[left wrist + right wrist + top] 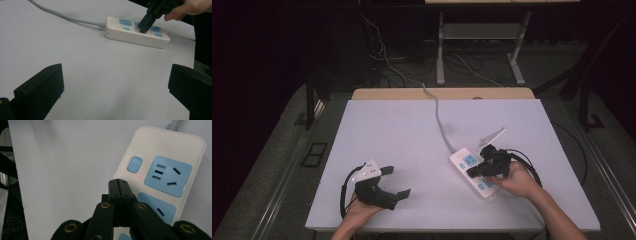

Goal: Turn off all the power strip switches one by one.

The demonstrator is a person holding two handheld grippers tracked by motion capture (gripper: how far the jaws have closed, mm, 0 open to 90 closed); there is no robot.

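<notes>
A white power strip [463,161] with blue sockets and blue switches lies on the right half of the white table [402,135]. My right gripper [473,171] is shut with nothing between its jaws. Its closed tips [121,185] press down on the strip's middle, beside the second socket [156,207]. What lies under the tips is hidden. A small red light [139,177] glows below the first blue switch [135,164]. From the left gripper view the right gripper [144,25] stands steeply on the strip [130,33]. My left gripper [396,181] rests open at the front left, jaws wide apart [116,85].
The strip's grey cable [438,117] runs over the far table edge to the floor. A wooden ledge [442,93] borders the far side. Desk legs [440,50] and loose wires lie on the floor beyond.
</notes>
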